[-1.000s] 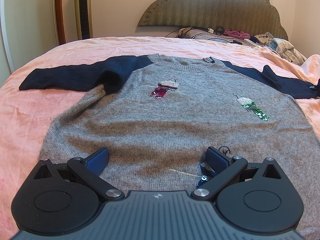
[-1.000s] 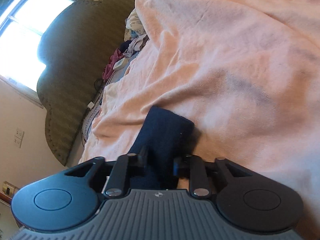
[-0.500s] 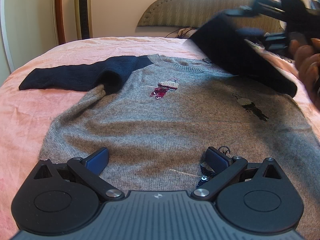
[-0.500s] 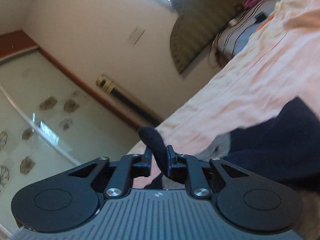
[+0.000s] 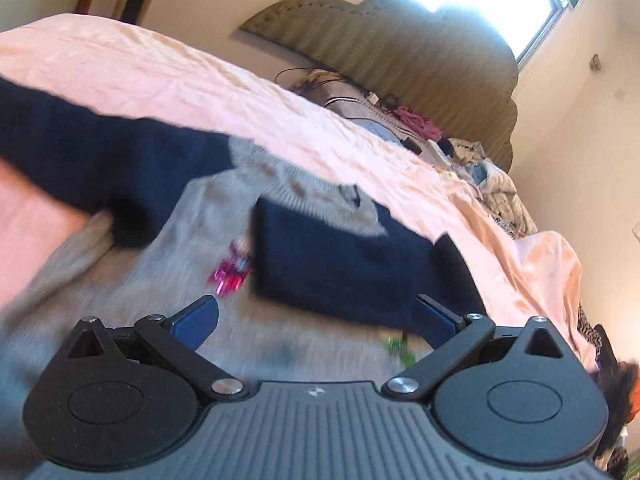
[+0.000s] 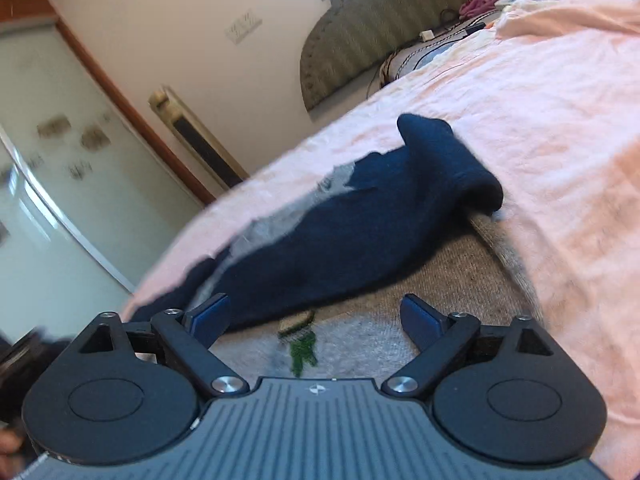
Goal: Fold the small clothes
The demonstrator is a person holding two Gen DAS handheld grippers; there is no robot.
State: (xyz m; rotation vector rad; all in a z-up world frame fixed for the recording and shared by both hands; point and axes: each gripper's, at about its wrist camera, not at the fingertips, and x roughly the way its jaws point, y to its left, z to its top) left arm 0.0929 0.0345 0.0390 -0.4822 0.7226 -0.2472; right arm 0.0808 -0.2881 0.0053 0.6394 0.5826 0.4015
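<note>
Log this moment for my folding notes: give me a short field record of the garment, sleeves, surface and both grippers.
garment: grey knit sweater with navy sleeves, lying flat
folded sleeve: navy, laid across the chest
other sleeve: navy, spread out sideways
decoration: pink sequin patch, green sequin patch
surface: pink bedspread
left gripper: open, empty
right gripper: jaws opening, nothing between them

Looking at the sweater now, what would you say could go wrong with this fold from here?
The folded navy sleeve is bunched at the shoulder, so later folds may turn lumpy. The other sleeve is spread out; the result could be lopsided. The right gripper, its jaws opening and empty, could snag the sequin patch.
</note>
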